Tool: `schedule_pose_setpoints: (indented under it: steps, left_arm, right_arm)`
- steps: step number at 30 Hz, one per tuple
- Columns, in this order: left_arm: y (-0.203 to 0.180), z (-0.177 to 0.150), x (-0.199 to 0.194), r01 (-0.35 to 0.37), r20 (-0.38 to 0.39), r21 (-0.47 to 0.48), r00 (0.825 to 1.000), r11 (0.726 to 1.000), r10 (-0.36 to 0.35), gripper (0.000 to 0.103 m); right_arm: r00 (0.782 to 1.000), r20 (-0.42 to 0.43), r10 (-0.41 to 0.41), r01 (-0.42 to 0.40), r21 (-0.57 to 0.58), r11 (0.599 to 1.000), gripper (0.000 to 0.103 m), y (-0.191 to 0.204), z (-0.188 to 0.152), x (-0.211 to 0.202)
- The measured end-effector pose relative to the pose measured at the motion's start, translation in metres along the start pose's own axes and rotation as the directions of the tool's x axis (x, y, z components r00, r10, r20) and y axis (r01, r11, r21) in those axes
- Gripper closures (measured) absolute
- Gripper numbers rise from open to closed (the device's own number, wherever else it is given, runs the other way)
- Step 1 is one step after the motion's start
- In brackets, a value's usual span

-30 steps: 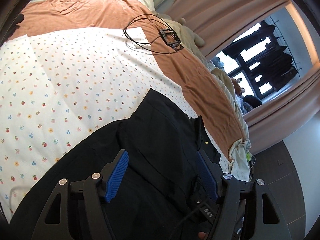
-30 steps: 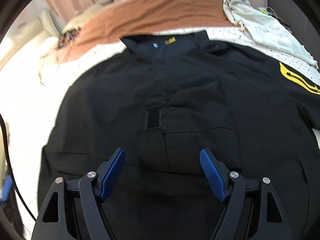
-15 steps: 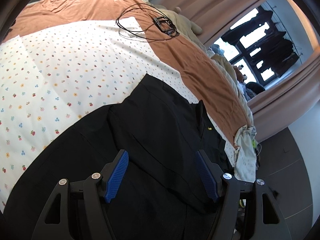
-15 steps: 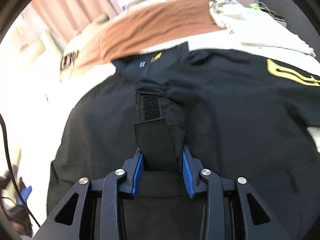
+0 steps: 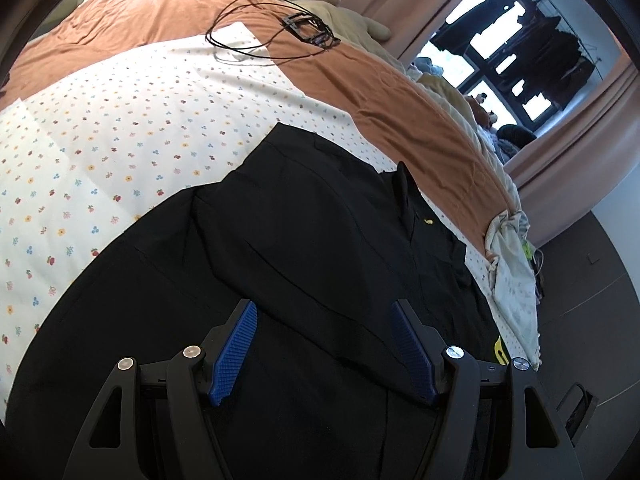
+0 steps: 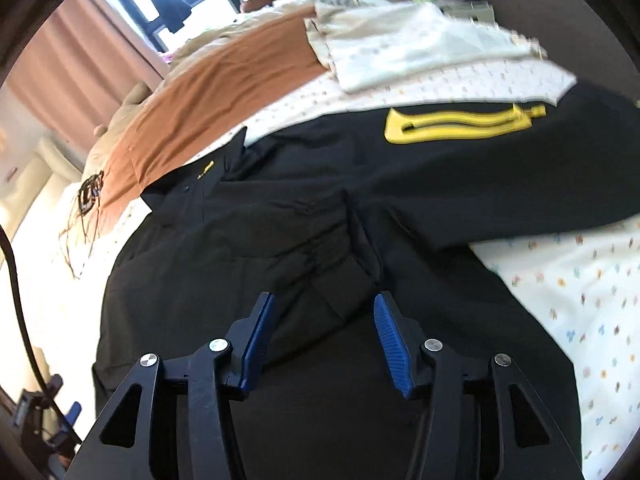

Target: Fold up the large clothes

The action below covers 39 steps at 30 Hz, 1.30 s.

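Observation:
A large black jacket (image 5: 304, 248) lies spread on a flower-print sheet (image 5: 120, 128) on a bed. One sleeve is folded across its body. My left gripper (image 5: 322, 344) is open, low over the jacket, holding nothing. In the right wrist view the jacket (image 6: 460, 184) shows a yellow patch (image 6: 460, 124) on its far sleeve. My right gripper (image 6: 323, 340) is open with its blue pads either side of the bunched sleeve cuff (image 6: 320, 268), just above the jacket body.
A rust-brown blanket (image 5: 360, 92) runs along the far side of the bed, with a black cable coil and small device (image 5: 280, 28) on it. A crumpled pale cloth (image 6: 400, 40) lies at the bed's corner. Curtains and a window (image 5: 520, 40) stand beyond.
My right gripper shut on the sleeve cuff half a second ago, carried it across the jacket, and has now opened and let it go. The left gripper stayed open and drifted slightly.

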State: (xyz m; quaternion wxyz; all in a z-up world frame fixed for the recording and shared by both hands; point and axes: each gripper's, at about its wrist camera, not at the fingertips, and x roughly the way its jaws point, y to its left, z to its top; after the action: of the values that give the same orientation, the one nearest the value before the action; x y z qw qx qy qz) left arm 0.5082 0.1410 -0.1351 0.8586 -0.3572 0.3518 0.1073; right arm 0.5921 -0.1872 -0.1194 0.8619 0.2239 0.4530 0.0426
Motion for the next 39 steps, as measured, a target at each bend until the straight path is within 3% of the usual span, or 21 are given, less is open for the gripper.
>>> schedule_pose_setpoints:
  steps: [4, 8, 9, 11, 13, 22, 25, 27, 29, 30, 32, 33, 37, 39]
  left_arm:
    - [-0.003, -0.003, 0.004, -0.01, -0.007, 0.016, 1.0, 1.0, 0.01, 0.033]
    - [-0.002, -0.004, 0.01, -0.038, -0.012, 0.028, 0.999, 0.999, 0.038, 0.033]
    - [-0.001, -0.004, 0.013, -0.045, -0.017, 0.025, 0.999, 0.999, 0.046, 0.033]
    - [0.001, -0.005, 0.017, -0.055, -0.027, 0.015, 0.998, 0.998, 0.055, 0.033]
    - [0.004, -0.006, 0.021, -0.06, -0.039, 0.002, 0.997, 0.998, 0.06, 0.033]
    - [0.005, -0.006, 0.028, -0.044, -0.07, -0.001, 0.997, 0.999, 0.044, 0.033]
    - [0.004, -0.005, 0.029, -0.029, -0.085, 0.006, 0.996, 1.0, 0.03, 0.033]
    - [0.001, -0.007, 0.026, -0.029, -0.074, 0.013, 0.997, 1.0, 0.03, 0.033]
    - [-0.003, -0.008, 0.023, -0.016, -0.061, 0.019, 0.998, 1.0, 0.018, 0.029]
    - [-0.006, -0.009, 0.022, -0.009, -0.058, 0.025, 0.998, 1.0, 0.01, 0.026]
    - [-0.012, -0.01, 0.021, 0.012, -0.05, 0.037, 0.999, 0.999, -0.011, 0.007]
    - [-0.016, -0.012, 0.018, 0.035, -0.042, 0.046, 0.999, 0.998, -0.033, 0.004]
    - [-0.028, -0.015, 0.014, 0.049, -0.024, 0.084, 0.999, 0.995, -0.047, 0.002]
    - [-0.032, -0.016, 0.016, 0.055, -0.027, 0.093, 0.998, 0.994, -0.052, 0.002]
  right_arm:
    - [0.993, -0.071, 0.094, -0.091, 0.053, 0.994, 0.051, -0.007, -0.005, 0.02]
    - [0.992, -0.099, 0.077, -0.073, 0.048, 0.996, 0.055, -0.009, -0.007, 0.044]
    - [0.991, -0.102, 0.083, -0.078, 0.052, 0.996, 0.059, -0.01, -0.005, 0.048]
    - [0.992, -0.104, 0.075, -0.067, 0.079, 0.995, 0.085, -0.016, -0.001, 0.057]
    - [0.991, -0.095, 0.097, -0.083, 0.136, 0.987, 0.095, -0.026, 0.007, 0.064]
    - [0.994, -0.039, 0.104, -0.097, 0.14, 0.985, 0.097, -0.022, 0.027, 0.081]
    - [0.993, -0.021, 0.117, -0.111, 0.178, 0.978, 0.094, -0.023, 0.028, 0.073]
    - [0.99, 0.022, 0.137, -0.139, 0.232, 0.963, 0.075, -0.036, 0.025, 0.056]
    - [0.986, 0.086, 0.142, -0.16, 0.265, 0.951, 0.04, -0.044, 0.021, 0.037]
    - [0.986, 0.118, 0.12, -0.148, 0.268, 0.952, 0.036, -0.047, 0.018, 0.025]
    - [0.983, 0.162, 0.085, -0.128, 0.276, 0.953, 0.035, -0.055, 0.016, 0.008]
    - [0.982, 0.175, 0.075, -0.124, 0.288, 0.95, 0.035, -0.059, 0.016, 0.003]
    - [0.974, 0.225, 0.014, -0.099, 0.372, 0.923, 0.035, -0.084, 0.015, -0.013]
    - [0.97, 0.234, -0.06, -0.043, 0.411, 0.911, 0.035, -0.105, 0.014, -0.023]
